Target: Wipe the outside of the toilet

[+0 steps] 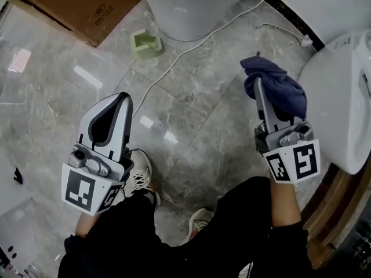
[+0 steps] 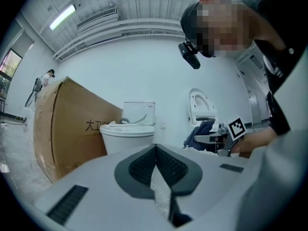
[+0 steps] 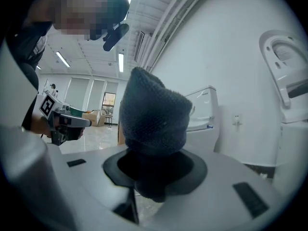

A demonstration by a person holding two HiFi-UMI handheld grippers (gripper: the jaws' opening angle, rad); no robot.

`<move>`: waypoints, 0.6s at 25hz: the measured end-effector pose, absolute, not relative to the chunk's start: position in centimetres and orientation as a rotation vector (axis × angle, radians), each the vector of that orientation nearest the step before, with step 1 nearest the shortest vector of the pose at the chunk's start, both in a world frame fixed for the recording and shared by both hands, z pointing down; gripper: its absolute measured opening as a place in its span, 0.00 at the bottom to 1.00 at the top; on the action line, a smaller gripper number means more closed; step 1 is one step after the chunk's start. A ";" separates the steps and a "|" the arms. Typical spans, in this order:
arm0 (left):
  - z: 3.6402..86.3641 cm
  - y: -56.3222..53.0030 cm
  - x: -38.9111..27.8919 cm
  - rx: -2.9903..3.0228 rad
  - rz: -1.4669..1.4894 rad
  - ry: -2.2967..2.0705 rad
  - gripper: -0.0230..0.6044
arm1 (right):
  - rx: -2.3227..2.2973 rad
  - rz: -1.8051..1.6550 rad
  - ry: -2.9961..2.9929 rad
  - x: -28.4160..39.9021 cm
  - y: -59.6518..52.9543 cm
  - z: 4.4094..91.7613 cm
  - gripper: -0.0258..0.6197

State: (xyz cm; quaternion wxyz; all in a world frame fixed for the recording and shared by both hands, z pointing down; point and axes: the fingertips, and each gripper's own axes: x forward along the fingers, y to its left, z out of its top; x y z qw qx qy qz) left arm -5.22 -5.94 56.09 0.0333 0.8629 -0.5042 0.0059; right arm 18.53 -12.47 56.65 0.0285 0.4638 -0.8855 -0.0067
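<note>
**R gripper** (image 1: 259,90): jaws clamped on bunched dark blue cloth (image 1: 279,88), held up just beside white ceramic toilet (image 1: 342,97) at right edge of grey marble floor (image 1: 191,126). Can't tell if cloth touches it.

**L gripper** (image 1: 120,100): jaws together, nothing betw. them, over floor.

**Step (judged):** bring cloth onto bowl's outer wall. Lead w/ cloth's bulge, not jaw tips, and sweep top down w/ overlapping passes.

**Unclear:** toilet cut off by frame, base & back unseen; 2nd white toilet (image 1: 185,7) at floor's far edge only partly shown

Cloth (image 1: 279,89) in right tongs (image 1: 257,86), toilet (image 1: 333,103) rightward — box (image 1: 75,4) upper left
</note>
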 end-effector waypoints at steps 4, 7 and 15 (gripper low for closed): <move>56.3 -6.8 -5.9 2.648 0.031 -1.571 0.05 | 1.482 -0.024 -2.707 18.6 -12.6 56.5 0.23; 56.6 -8.1 -7.4 2.631 0.088 -1.646 0.05 | 1.510 -0.014 -2.679 18.3 -13.1 56.4 0.23; 51.9 -10.2 -12.4 2.579 0.186 -1.652 0.05 | 1.566 -0.014 -2.613 17.0 -14.0 52.0 0.23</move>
